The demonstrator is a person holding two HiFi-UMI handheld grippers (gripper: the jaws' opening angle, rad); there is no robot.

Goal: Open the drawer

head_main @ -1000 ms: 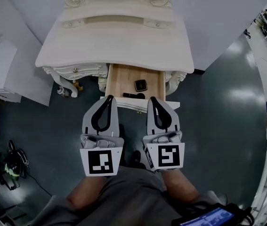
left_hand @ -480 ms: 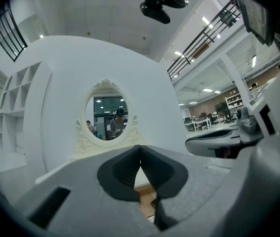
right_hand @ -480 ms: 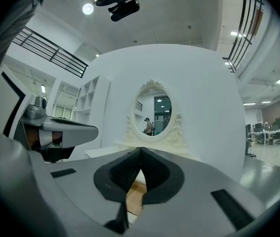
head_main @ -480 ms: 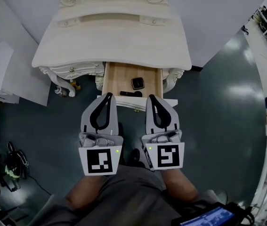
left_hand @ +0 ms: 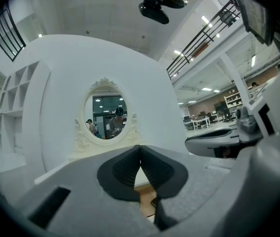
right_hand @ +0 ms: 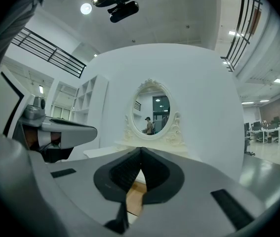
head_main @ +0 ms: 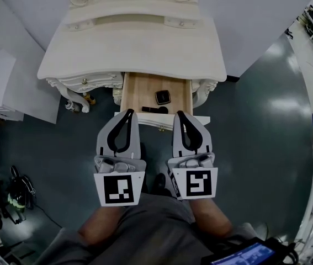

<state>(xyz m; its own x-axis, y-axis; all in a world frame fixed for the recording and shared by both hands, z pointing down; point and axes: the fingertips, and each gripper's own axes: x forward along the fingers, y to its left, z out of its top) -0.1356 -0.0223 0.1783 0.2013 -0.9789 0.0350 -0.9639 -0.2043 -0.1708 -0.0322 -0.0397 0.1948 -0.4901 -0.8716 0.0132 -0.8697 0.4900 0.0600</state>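
The drawer (head_main: 131,97) of the cream dressing table (head_main: 131,54) stands pulled out, its wooden floor showing. A small dark square thing (head_main: 163,96) and a dark stick-like thing (head_main: 154,109) lie inside it. The drawer's white front (head_main: 200,120) carries a small knob (head_main: 162,129). My left gripper (head_main: 128,112) and right gripper (head_main: 179,114) are held side by side just in front of the drawer front, level, both shut with nothing between the jaws. In the left gripper view its jaws (left_hand: 140,151) meet; the same holds for the right gripper (right_hand: 140,153).
An oval mirror (left_hand: 105,115) with a carved frame stands on the table top. A second closed drawer with a knob (head_main: 84,81) sits left of the open one. White panels (head_main: 18,87) lean at the left; cables and gear (head_main: 12,195) lie on the dark floor. My legs (head_main: 156,231) are below.
The view shifted slightly. Both grippers stayed shut in front of the open drawer, with no visible movement against it.
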